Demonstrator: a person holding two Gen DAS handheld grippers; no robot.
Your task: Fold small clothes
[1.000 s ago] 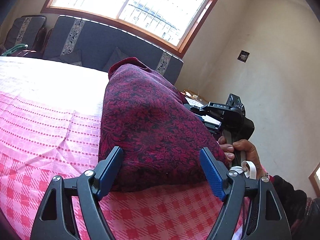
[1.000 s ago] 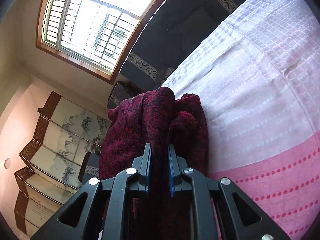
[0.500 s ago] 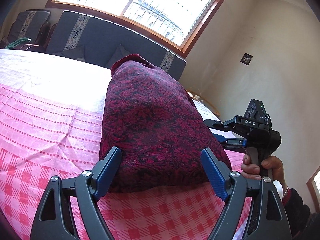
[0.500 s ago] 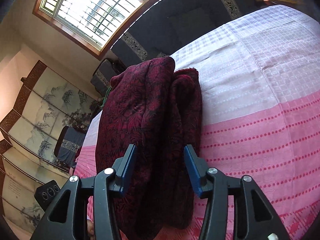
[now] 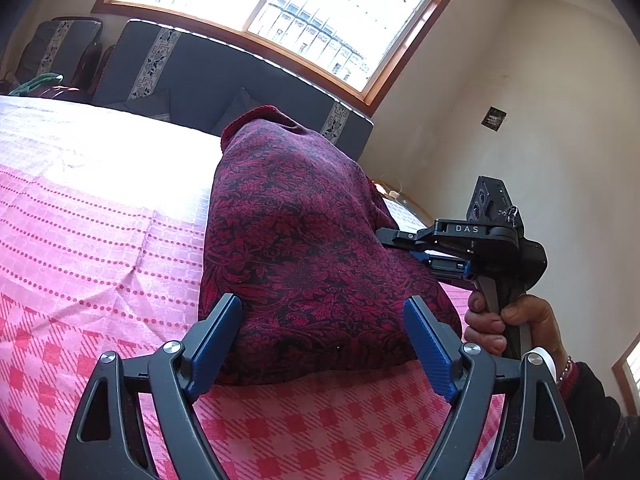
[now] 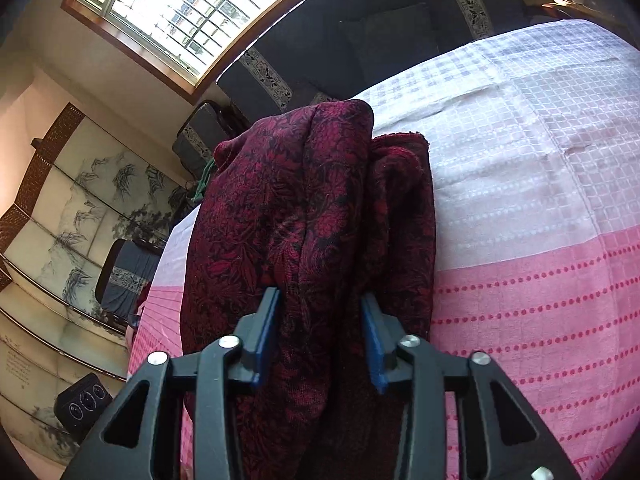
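Observation:
A folded dark red garment with a black floral pattern (image 5: pixel 304 240) lies on the pink and white checked cloth (image 5: pixel 92 240). My left gripper (image 5: pixel 320 340) is open, its blue pads on either side of the garment's near edge. In the right wrist view the garment (image 6: pixel 304 208) shows stacked folds. My right gripper (image 6: pixel 320 336) is open, its pads set around a fold without pressing it. The right gripper (image 5: pixel 444 256) also shows in the left wrist view at the garment's right side, held by a hand.
A dark blue sofa (image 5: pixel 224 76) stands behind the cloth under a large window (image 5: pixel 280 8). A painted folding screen (image 6: pixel 68 216) stands at the left in the right wrist view. A small black device (image 6: pixel 80 404) sits low beside it.
My right gripper let go of the garment fold and opened, then drew back slightly. The left gripper stayed open at the near edge.

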